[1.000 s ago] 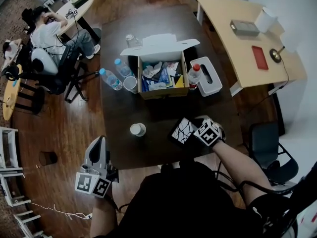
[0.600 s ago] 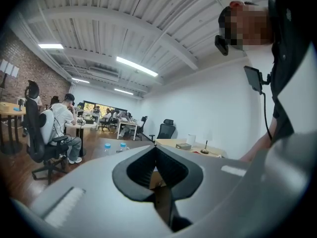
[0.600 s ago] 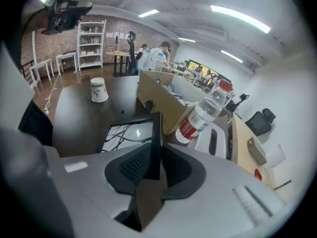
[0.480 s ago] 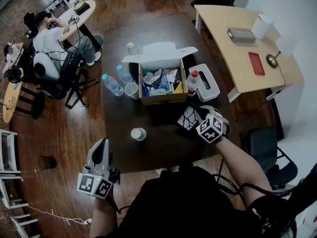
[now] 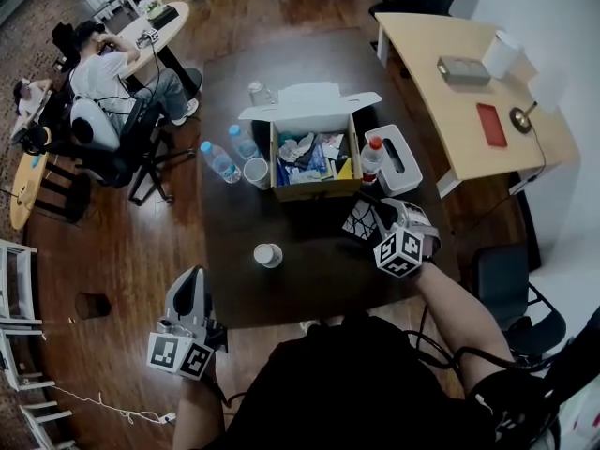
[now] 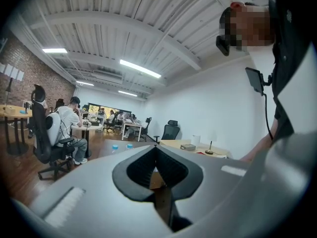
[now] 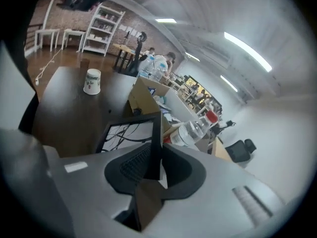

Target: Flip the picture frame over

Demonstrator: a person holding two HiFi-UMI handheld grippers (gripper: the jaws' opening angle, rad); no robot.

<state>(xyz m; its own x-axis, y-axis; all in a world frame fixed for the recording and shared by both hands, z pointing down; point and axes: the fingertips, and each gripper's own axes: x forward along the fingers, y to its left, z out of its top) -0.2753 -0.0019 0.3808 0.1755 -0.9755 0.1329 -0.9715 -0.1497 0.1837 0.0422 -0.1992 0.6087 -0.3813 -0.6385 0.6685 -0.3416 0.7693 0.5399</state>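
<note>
In an open office, a dark table [image 5: 309, 284] carries a cardboard box [image 5: 315, 192]. Just in front of the box, the right gripper [image 7: 154, 166] clamps the picture frame [image 7: 128, 132] by its edge and holds it tilted off the tabletop, likely ready for turning. The left gripper [image 6: 157, 168], jaws together and empty, hangs well clear of the box.

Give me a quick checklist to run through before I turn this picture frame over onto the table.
1. Grip: right gripper jaws clamp one edge of the picture frame: ok.
2. Frame lifted off the table and tilted: ok.
3. Landing spot: bare tabletop between the paper cup and the frame: ok.
4. Clearance from the red-capped bottle and cardboard box just beyond the frame: cannot tell.
5. Left gripper shut, empty, at the table's near left corner, away from the frame: ok.
6. Flip done: patterned face shows to both views, not ok.
</note>
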